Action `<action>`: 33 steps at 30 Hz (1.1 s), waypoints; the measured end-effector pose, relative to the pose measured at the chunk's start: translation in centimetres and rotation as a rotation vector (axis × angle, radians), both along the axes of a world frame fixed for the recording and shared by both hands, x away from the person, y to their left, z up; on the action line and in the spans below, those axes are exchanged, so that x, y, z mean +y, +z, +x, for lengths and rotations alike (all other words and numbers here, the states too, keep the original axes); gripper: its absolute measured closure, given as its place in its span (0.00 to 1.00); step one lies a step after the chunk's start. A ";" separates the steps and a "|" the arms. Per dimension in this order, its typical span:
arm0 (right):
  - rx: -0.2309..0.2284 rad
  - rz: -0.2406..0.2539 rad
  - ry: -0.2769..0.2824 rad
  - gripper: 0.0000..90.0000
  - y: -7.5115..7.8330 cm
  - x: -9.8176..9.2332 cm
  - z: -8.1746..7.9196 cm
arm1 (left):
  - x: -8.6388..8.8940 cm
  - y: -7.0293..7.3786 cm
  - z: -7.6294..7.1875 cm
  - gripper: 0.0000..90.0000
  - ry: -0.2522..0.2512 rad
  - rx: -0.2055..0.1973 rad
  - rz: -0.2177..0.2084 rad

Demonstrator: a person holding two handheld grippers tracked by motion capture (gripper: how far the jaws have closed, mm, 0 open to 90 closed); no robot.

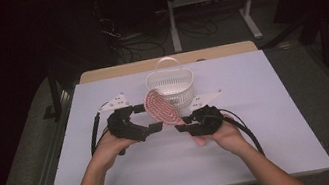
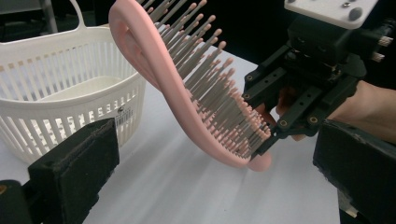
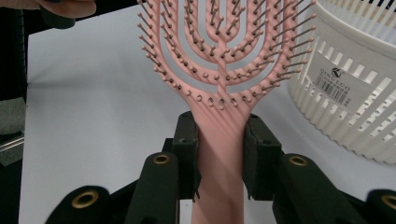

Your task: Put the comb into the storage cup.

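My right gripper (image 3: 219, 154) has its 2 jaws clamped on the pink hairbrush (image 1: 161, 108) handle at frame centre, my left gripper (image 1: 149, 118) gapes empty, and the white basket (image 1: 172, 87) just above awaits it.

Room was pretty dark, with the white table (image 1: 256, 107) as the one bright patch, lit from overhead. The high view looked soft and grainy (floor nearly black). Both gripper views were sharper, though the nearest black jaws blurred and the hairbrush (image 2: 187, 93) cast faint shadows.
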State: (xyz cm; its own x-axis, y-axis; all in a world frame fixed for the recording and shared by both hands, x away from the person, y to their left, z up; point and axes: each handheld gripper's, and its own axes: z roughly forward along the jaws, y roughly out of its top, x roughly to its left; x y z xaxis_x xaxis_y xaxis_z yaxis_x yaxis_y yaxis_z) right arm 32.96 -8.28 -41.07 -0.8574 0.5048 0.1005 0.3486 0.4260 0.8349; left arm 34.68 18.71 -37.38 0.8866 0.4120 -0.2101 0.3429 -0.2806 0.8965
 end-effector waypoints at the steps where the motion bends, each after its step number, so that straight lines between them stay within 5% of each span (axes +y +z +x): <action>1: 0.002 0.004 0.004 0.76 0.0 0.1 0.0 | 0.0 0.0 0.0 0.01 0.000 0.000 -0.001; 20: -0.017 0.003 0.024 0.76 0.0 1.4 -0.5 | -0.6 0.0 0.0 0.01 0.075 -0.002 -0.006; 33: -0.040 -0.012 0.022 0.76 -0.1 1.9 -0.7 | -0.7 0.0 0.0 0.19 0.119 0.007 -0.022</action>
State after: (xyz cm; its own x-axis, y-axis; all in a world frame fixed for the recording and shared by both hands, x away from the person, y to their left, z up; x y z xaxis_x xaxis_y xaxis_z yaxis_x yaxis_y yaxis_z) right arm 32.28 -6.39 -41.13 -0.8713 0.4871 0.0603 0.3061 0.4432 0.8426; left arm 34.71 18.03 -37.34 0.8302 0.5094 -0.2265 0.3790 -0.2177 0.8994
